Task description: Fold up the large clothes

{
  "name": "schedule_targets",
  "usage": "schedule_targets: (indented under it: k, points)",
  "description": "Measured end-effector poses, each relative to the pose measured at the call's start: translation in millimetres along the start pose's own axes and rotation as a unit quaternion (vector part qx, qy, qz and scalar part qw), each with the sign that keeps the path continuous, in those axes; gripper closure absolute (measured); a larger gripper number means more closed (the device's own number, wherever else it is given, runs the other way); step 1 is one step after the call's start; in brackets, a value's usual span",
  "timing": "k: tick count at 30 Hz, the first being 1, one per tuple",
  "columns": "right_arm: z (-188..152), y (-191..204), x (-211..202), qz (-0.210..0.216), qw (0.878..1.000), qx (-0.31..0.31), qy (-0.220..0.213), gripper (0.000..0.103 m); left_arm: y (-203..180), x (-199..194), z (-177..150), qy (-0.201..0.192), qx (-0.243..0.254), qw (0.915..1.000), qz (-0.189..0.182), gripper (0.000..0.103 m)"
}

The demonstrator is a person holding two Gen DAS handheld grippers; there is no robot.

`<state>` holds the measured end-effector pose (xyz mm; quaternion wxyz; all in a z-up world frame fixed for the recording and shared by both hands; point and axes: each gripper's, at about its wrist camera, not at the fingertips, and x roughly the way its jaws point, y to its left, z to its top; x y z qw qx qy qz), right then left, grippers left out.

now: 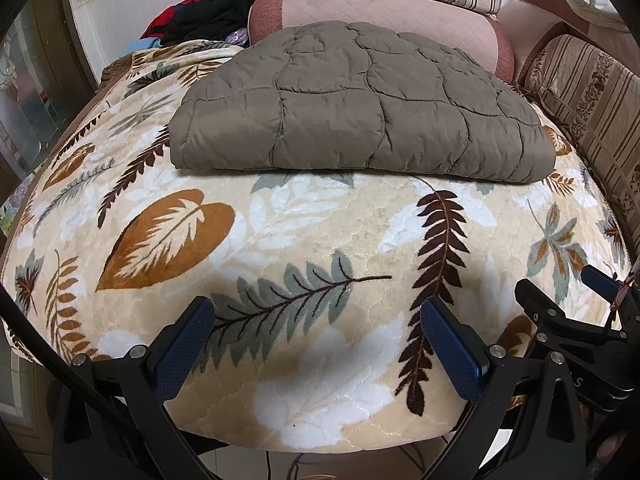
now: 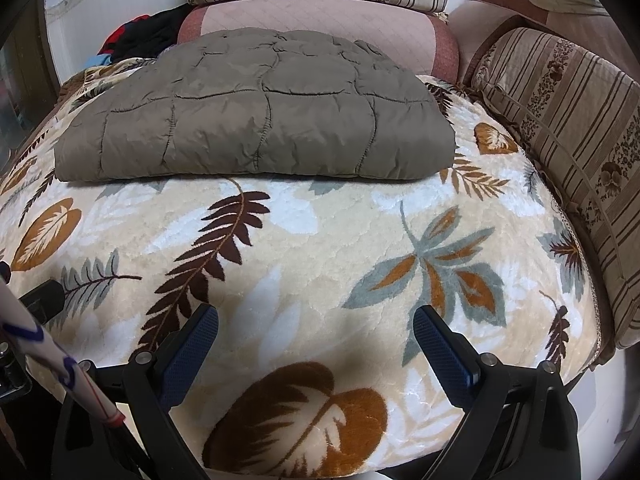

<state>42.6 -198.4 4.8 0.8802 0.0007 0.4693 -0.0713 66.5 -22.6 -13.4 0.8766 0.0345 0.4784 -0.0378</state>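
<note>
A brown quilted garment [image 1: 352, 104] lies folded into a thick flat rectangle on the far part of a leaf-patterned blanket [image 1: 320, 240]; it also shows in the right wrist view [image 2: 256, 116]. My left gripper [image 1: 318, 312] is open and empty, hovering over the blanket's near edge, well short of the garment. My right gripper [image 2: 316, 320] is open and empty too, over the near part of the blanket [image 2: 320, 240]. The right gripper's black body [image 1: 576, 320] shows at the right edge of the left wrist view.
Striped floral cushions [image 2: 560, 128] line the right side and back. A pink quilted cushion [image 1: 380, 12] sits behind the garment. A pile of dark, red and blue clothes [image 1: 200, 20] lies at the back left. Pale floor shows below the blanket's front edge.
</note>
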Motion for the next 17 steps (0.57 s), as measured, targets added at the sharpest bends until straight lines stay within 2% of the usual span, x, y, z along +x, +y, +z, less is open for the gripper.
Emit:
schedule_targets:
  k: [17]
  points:
    - [0.1,1.1,-1.1,-0.001,1.000,0.000,0.000,0.003,3.0,0.1,-4.3,-0.001,-0.010,1.0000,-0.001,0.001]
